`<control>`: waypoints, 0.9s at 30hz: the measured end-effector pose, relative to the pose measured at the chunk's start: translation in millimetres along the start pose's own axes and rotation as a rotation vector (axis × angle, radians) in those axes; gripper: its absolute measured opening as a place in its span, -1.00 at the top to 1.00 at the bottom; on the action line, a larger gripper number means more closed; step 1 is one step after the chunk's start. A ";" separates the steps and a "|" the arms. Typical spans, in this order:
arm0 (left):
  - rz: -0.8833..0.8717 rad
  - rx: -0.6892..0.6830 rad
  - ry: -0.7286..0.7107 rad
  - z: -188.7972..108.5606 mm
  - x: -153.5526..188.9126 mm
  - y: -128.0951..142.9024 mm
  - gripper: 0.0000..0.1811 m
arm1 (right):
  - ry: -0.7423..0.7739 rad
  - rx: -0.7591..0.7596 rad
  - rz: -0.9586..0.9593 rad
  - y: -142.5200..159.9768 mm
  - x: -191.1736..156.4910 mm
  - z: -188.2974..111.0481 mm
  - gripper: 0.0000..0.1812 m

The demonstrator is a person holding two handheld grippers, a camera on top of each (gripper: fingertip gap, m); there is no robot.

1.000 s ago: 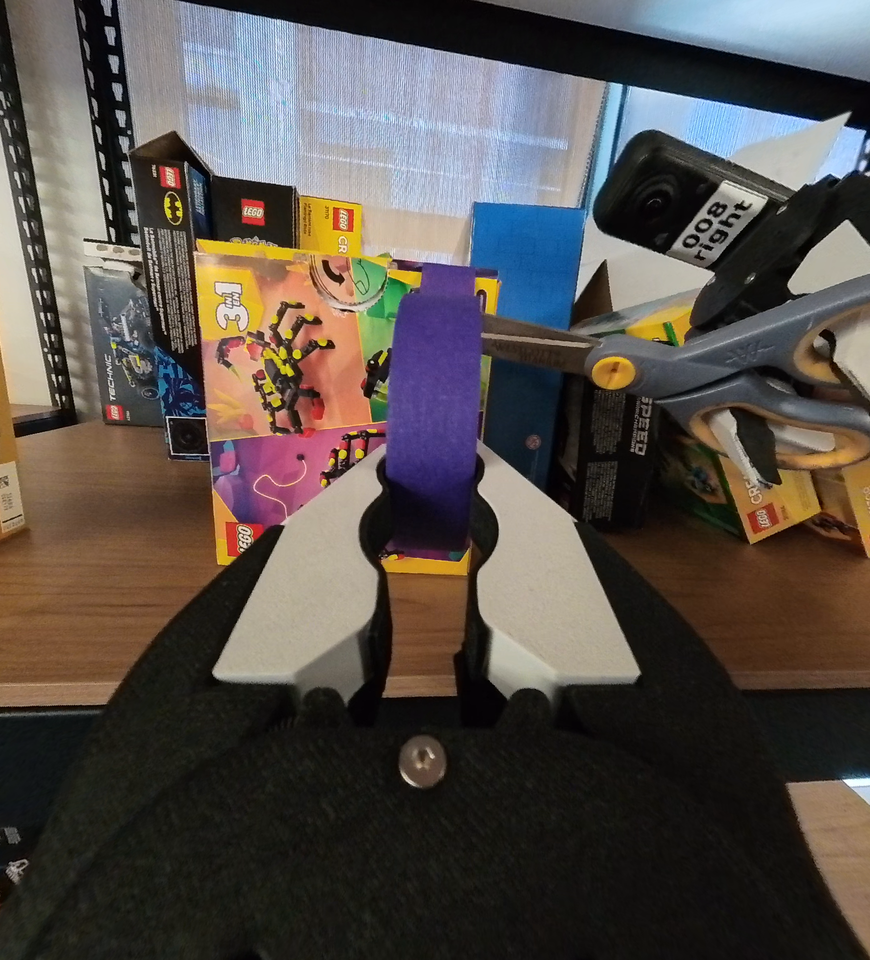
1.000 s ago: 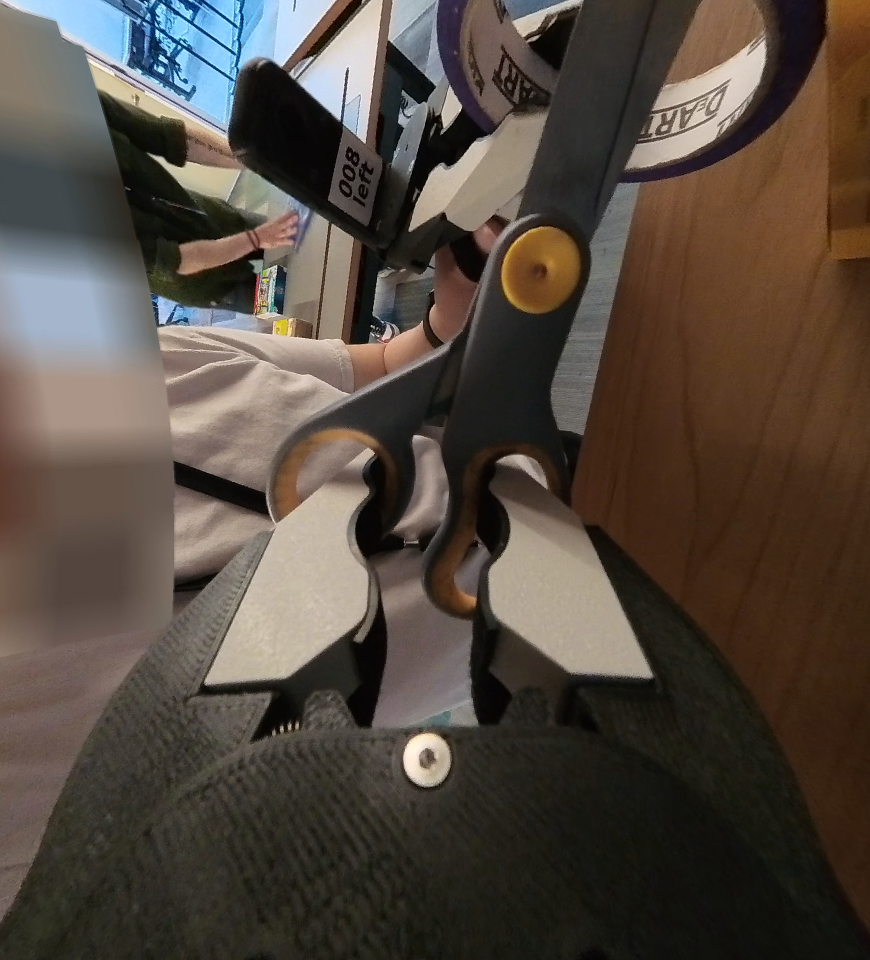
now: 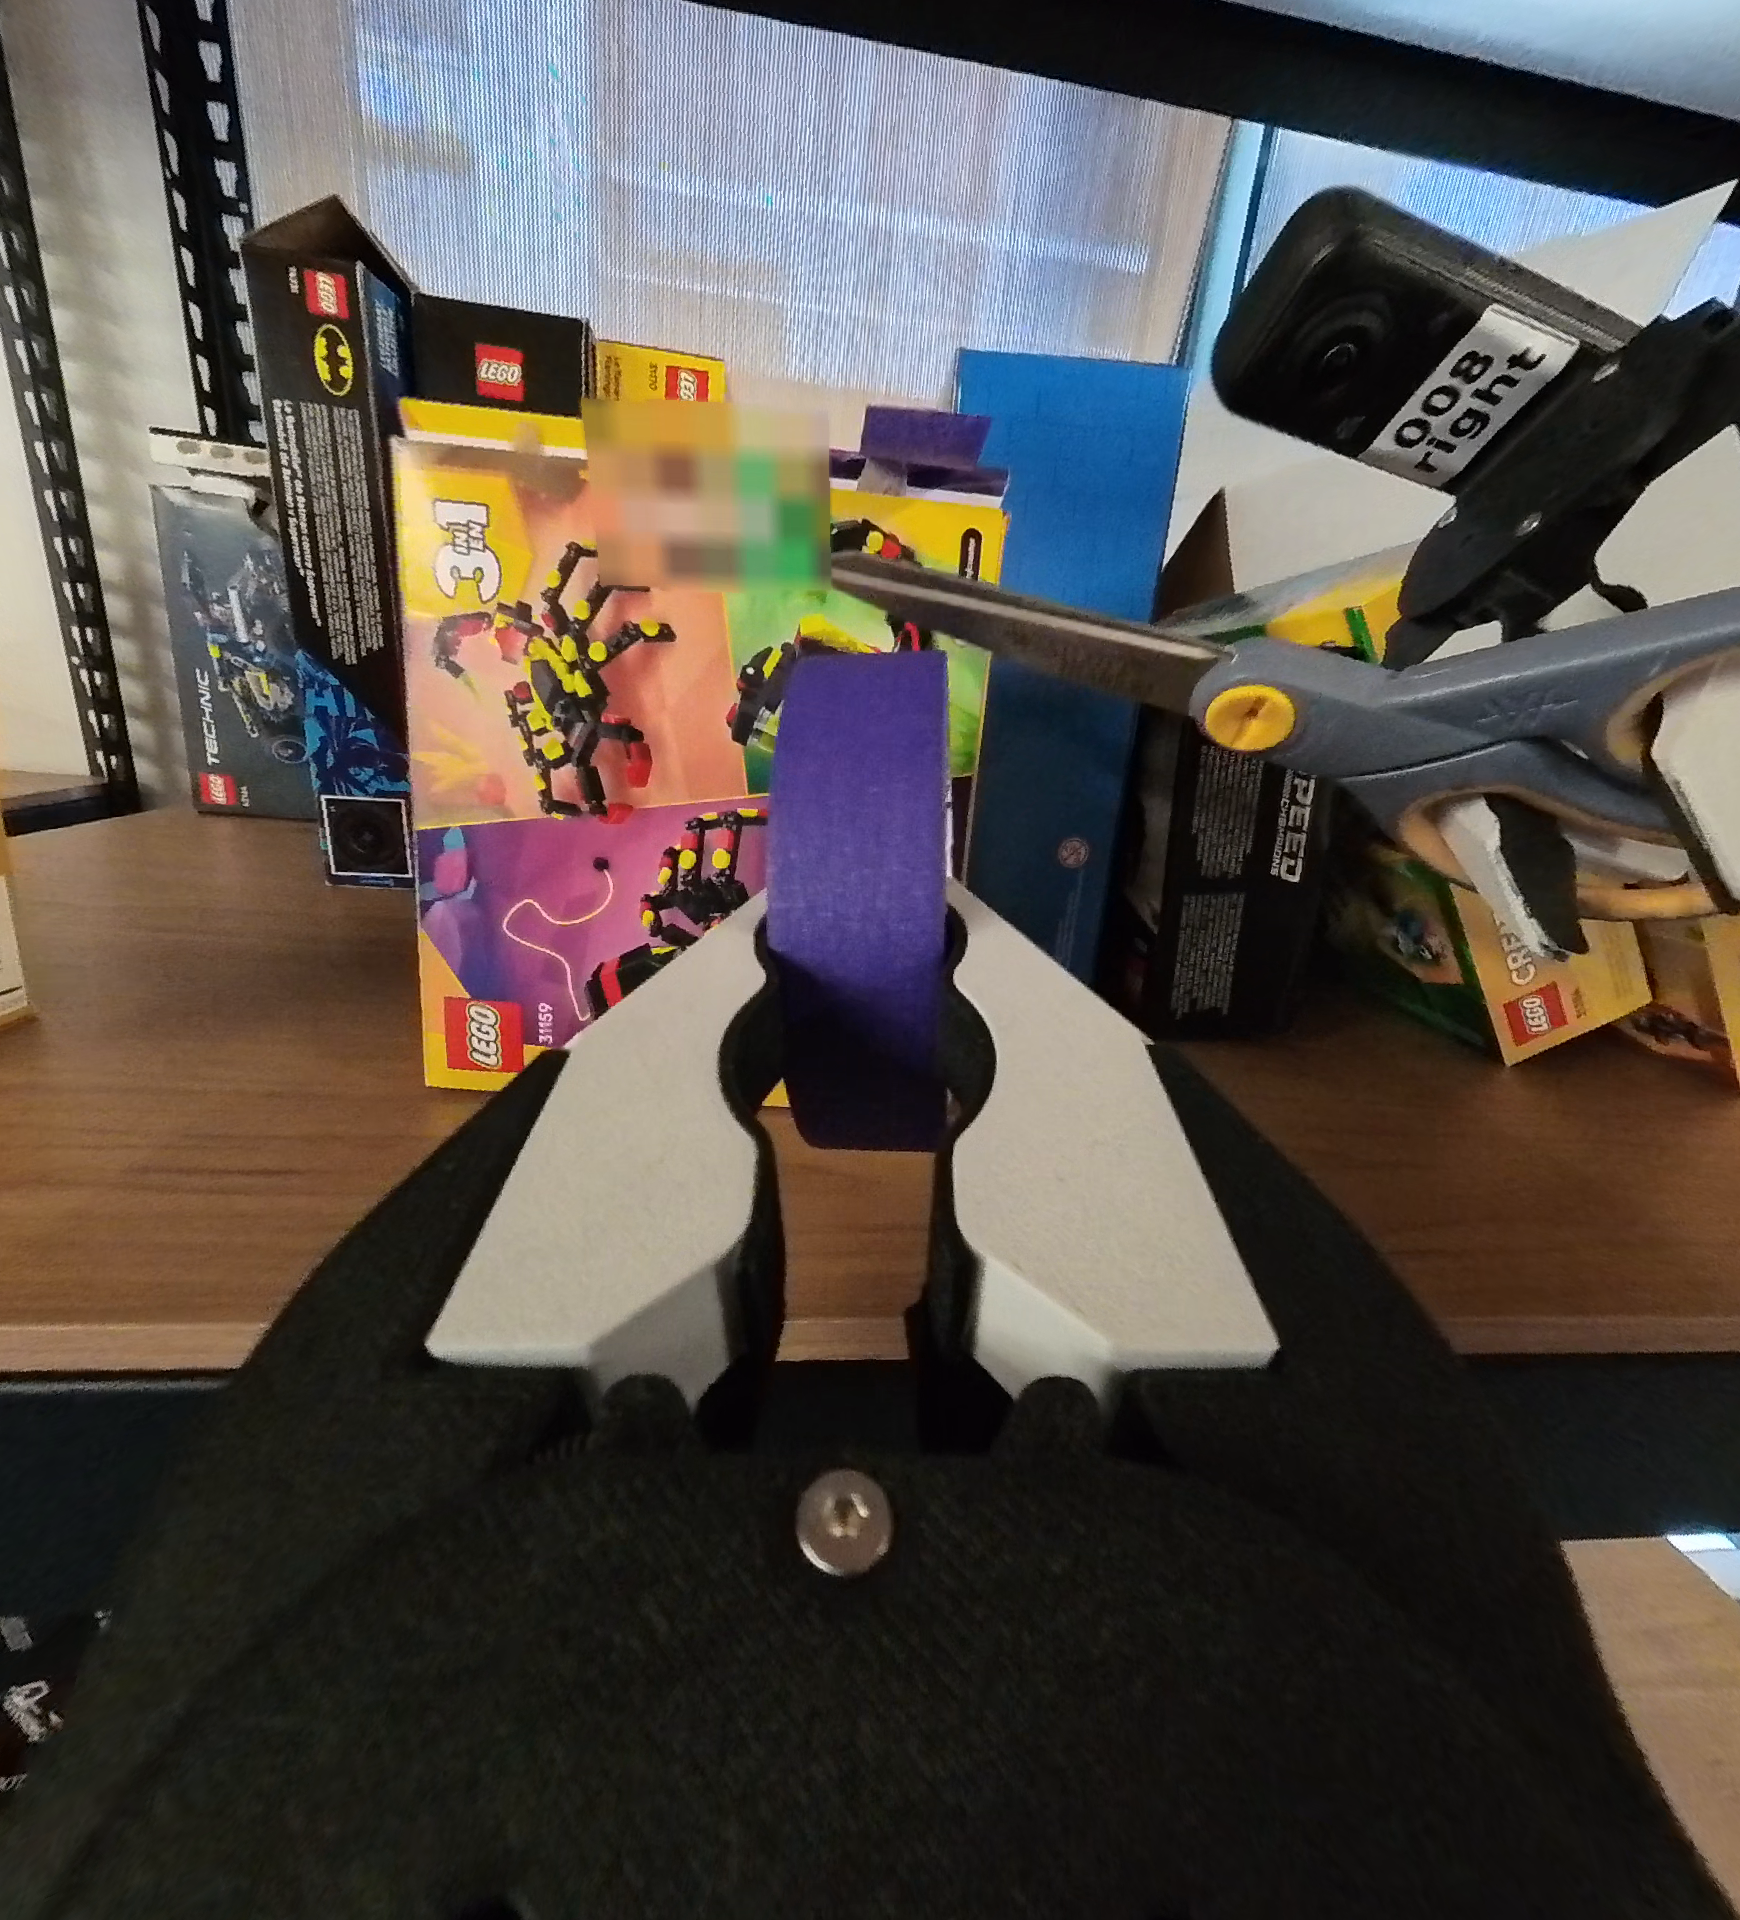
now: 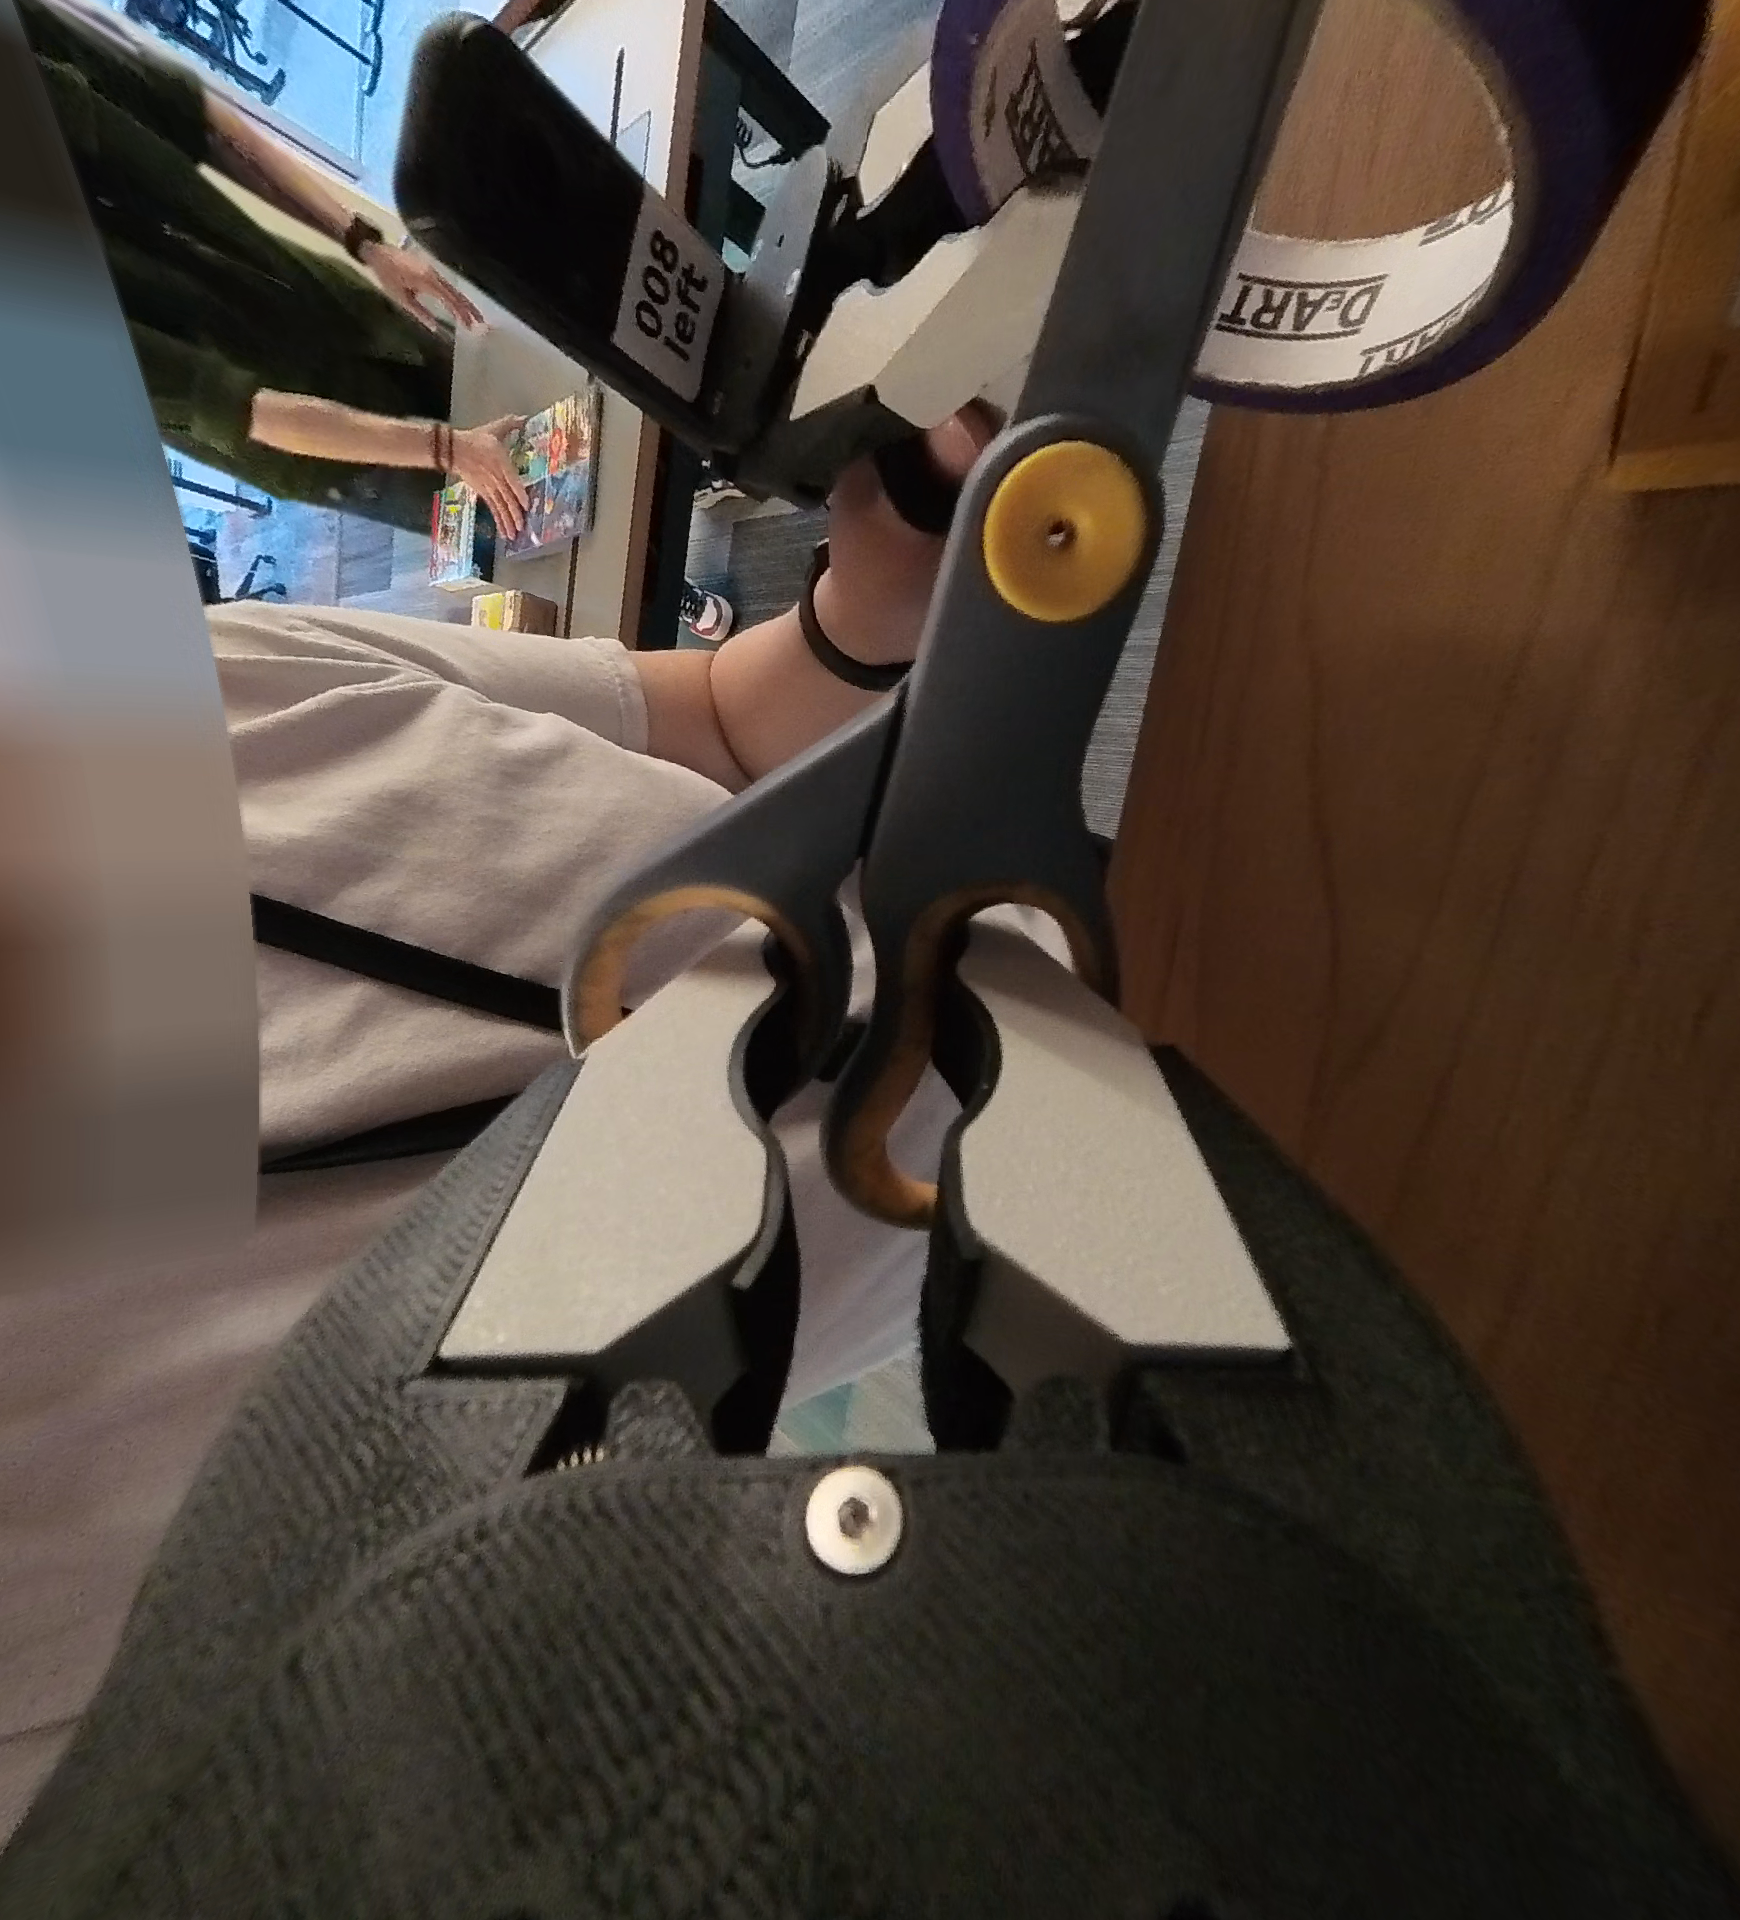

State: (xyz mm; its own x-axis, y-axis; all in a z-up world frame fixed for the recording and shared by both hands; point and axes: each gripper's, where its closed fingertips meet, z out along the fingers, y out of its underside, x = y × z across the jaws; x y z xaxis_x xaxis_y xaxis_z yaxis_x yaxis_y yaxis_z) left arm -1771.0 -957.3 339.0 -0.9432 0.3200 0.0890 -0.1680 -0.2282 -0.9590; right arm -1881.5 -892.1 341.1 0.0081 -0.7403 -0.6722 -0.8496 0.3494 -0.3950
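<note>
While my left hand-held gripper [image 3: 861, 997] kept the purple tape roll [image 3: 861, 894] clamped upright on edge, the scissors [image 3: 1365, 707] had lifted since a second ago: blades shut, now crossing just above the roll and past it, not level with it. My right hand-held gripper [image 4: 861, 1049] stayed clenched on the scissor handles, rolled sideways and reaching in from the right. Toy boxes [image 3: 575, 748] stood behind on the shelf [image 3: 170, 1143].
</note>
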 end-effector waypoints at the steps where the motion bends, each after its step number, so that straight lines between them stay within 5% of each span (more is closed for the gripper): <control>1: 0.000 0.000 0.000 -0.3 0.2 0.1 0.77 | 0.001 -0.005 -0.003 1.4 -0.2 0.2 0.79; 5: -0.065 -0.045 0.054 -3.5 8.9 5.5 0.77 | 0.063 -0.039 -0.038 20.6 -2.0 1.4 0.79; 12: -0.683 -0.257 0.292 -8.6 70.4 27.5 0.77 | 0.457 0.023 0.029 87.8 8.2 5.3 0.80; 16: -0.721 -0.339 0.308 -7.5 89.5 41.1 0.77 | 0.733 0.012 0.131 131.6 42.4 -7.8 0.80; 23: -0.517 -0.230 0.276 2.3 91.2 27.7 0.77 | 0.784 -0.040 0.218 154.2 61.0 -25.9 0.79; 27: -0.572 -0.271 0.314 2.3 105.0 33.7 0.77 | 0.900 -0.129 0.159 157.3 69.3 -36.8 0.76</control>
State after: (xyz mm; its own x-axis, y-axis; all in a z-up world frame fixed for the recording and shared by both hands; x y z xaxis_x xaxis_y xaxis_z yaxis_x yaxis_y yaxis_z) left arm -1876.3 -933.5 316.7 -0.5945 0.5807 0.5562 -0.4966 0.2789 -0.8219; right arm -2033.9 -909.6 255.4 -0.4806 -0.8755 0.0492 -0.8583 0.4582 -0.2308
